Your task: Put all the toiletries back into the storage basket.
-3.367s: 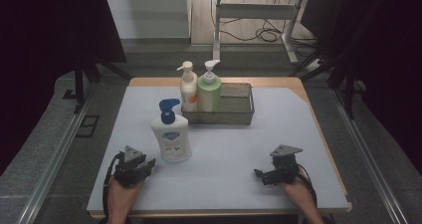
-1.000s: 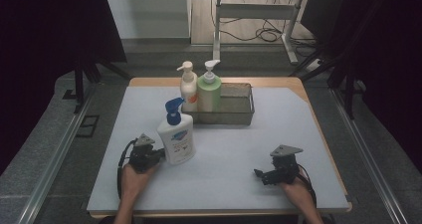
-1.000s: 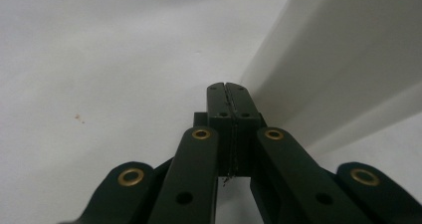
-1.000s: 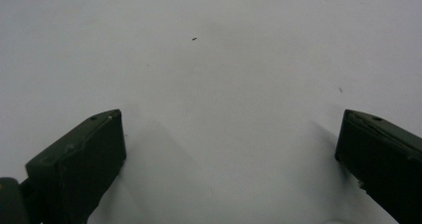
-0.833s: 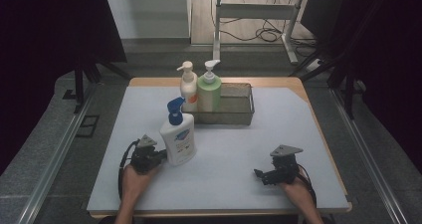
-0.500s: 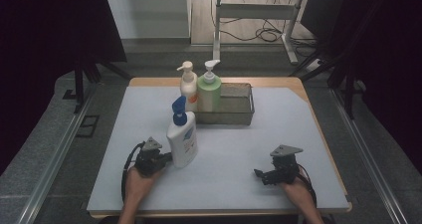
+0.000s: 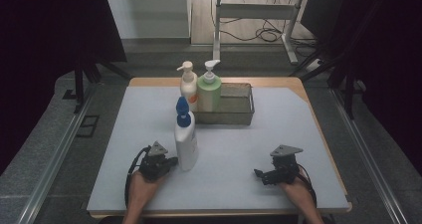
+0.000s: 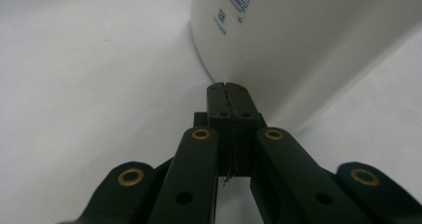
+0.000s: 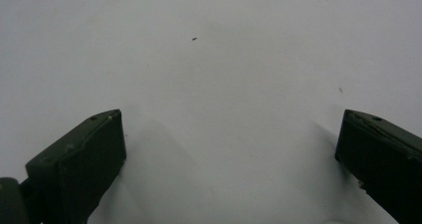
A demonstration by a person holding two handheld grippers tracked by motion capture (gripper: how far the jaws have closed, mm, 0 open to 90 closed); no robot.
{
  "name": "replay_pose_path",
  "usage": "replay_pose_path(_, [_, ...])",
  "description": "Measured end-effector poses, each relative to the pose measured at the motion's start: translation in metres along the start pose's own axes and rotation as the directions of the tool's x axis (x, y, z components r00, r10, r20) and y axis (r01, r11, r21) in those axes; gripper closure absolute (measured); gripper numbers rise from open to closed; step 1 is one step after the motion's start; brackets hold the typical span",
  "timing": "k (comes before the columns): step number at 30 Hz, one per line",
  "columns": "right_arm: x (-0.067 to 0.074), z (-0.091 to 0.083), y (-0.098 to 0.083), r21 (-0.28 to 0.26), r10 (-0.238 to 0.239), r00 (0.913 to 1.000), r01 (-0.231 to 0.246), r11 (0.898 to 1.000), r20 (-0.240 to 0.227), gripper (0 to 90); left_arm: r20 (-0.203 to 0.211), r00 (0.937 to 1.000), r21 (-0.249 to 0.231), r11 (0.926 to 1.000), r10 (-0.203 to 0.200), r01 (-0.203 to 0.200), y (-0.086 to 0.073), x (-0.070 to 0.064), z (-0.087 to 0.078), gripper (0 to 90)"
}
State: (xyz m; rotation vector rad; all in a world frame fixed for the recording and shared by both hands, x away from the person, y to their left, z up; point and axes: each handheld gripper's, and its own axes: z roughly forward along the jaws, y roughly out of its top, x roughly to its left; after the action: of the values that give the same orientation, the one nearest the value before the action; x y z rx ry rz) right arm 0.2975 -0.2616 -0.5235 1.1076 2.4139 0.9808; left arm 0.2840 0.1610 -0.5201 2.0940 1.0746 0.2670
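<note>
The white bottle (image 7: 185,142) with the blue pump stood upright on the table (image 7: 119,134), in front of the tray (image 7: 238,115) and a little to its left, apart from it. I judged it fairly heavy if full, stiff-walled plastic, smooth and likely slippery, and tall enough to tip when nudged low. I would have taken it across the flat body below the shoulder, not by the pump. On its lower wall, in my left gripper view, I could read only a blue barcode with a few digits and a small square mark; no brand was legible.

My left gripper (image 8: 229,92) had its jaws pressed together with nothing between them, the tips touching or just short of the bottle's (image 8: 298,40) base. That suited pushing, not lifting.

My right gripper (image 7: 260,174) rested well to the right of the bottle, jaws wide apart over bare table.

In the tray's left end stood a cream bottle (image 7: 188,84) and a green bottle (image 7: 209,89).
</note>
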Motion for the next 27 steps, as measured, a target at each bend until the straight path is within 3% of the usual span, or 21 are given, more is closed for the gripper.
replay_pose_path(17, [0.000, 0.000, 0.000, 0.000, 0.001, 1.0000, -0.001, 1.000, -0.001, 0.0, 0.054, 0.9955, 0.006, 0.9969, 0.078, -0.078, 0.005, -0.026, 0.008, 89.2])
replay_pose_path(27, [0.000, 0.000, 0.000, 0.001, 0.000, 1.0000, 0.000, 1.000, -0.001, 0.0, 0.086, 0.9914, -0.004, 0.9952, 0.098, -0.098, 0.008, -0.037, 0.014, 89.1])
